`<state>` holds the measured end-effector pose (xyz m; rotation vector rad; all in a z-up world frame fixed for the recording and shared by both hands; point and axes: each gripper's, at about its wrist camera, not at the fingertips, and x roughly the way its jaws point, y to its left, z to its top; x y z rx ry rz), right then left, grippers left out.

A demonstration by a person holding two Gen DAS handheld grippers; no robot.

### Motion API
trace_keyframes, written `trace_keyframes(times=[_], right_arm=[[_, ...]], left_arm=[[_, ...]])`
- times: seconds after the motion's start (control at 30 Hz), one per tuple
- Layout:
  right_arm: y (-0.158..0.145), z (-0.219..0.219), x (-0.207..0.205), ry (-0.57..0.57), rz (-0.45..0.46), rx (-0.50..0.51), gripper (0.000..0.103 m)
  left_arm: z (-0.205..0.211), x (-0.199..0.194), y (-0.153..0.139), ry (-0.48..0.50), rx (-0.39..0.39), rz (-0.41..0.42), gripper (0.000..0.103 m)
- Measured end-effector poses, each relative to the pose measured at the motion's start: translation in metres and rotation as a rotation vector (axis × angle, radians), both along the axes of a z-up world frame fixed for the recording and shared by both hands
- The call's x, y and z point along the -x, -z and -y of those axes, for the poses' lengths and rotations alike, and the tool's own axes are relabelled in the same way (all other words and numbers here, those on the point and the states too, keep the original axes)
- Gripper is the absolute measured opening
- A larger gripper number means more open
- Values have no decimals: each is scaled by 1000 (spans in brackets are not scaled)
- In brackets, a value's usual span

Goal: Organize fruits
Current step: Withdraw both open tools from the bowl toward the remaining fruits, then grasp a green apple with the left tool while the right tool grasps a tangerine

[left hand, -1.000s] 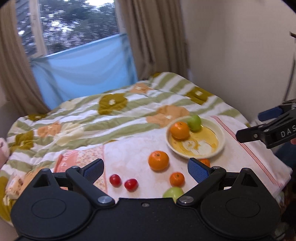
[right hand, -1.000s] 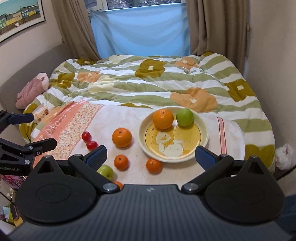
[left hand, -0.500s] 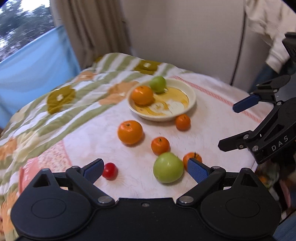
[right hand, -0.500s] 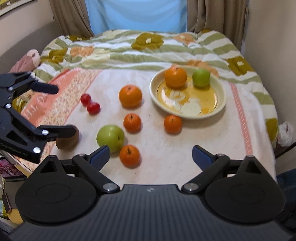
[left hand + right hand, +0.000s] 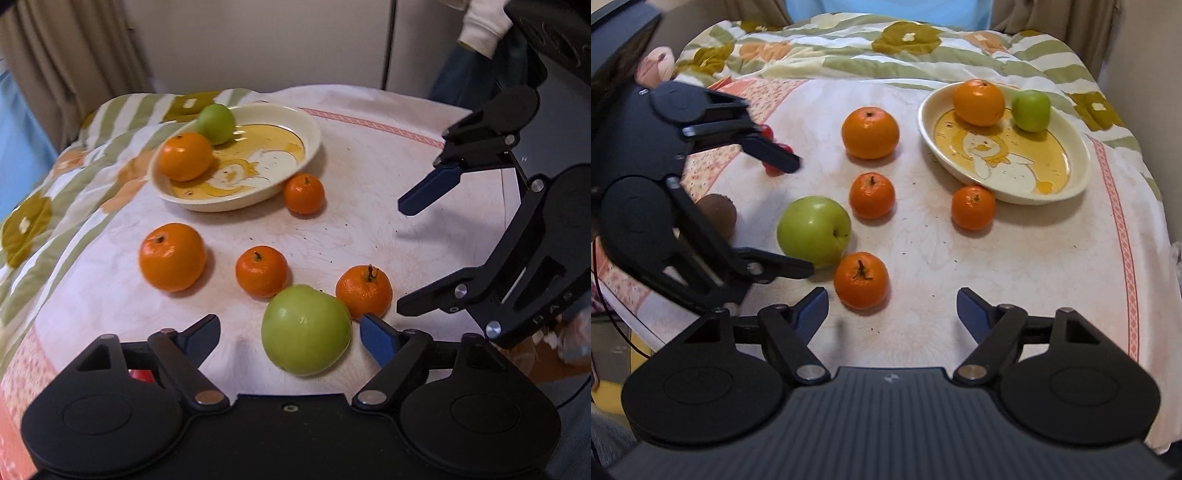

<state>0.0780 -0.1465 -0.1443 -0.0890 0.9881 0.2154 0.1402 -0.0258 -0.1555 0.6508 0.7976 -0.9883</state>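
On the cloth-covered bed (image 5: 1052, 266), your left gripper (image 5: 288, 334) has been narrowing its still-unclenched fingers around the loose green apple (image 5: 306, 329), so center it before squeezing, while your right gripper (image 5: 892, 308), also narrowing and empty, lines up on the nearest orange (image 5: 861, 280) for the dish (image 5: 1082, 162)

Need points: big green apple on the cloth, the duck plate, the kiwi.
big green apple (image 5: 306, 328), left wrist view, middle of its near face.
duck plate (image 5: 1082, 147), right wrist view, bare cream rim on the right.
kiwi (image 5: 720, 214), right wrist view, brown skin showing beside the left tool.
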Motion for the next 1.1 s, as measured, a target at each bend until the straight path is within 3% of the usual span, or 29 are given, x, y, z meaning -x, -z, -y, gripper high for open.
trace_keyframes(times=[0.13, 0.27, 0.33, 0.57, 1.1], right_arm=[[6, -5, -4, -26, -15, 18, 82], [8, -8, -6, -36, -19, 12, 82], [8, -10, -7, -42, -22, 15, 82], [12, -15, -9, -70, -31, 27, 78], [23, -23, -16, -151, -29, 49, 67]], left_arm=[[5, -4, 6, 36, -9, -21, 77], [8, -5, 9, 53, -13, -35, 70], [10, -5, 12, 61, -21, -38, 61], [9, -2, 14, 62, -23, -26, 60], [-11, 3, 8, -66, -47, -17, 60]])
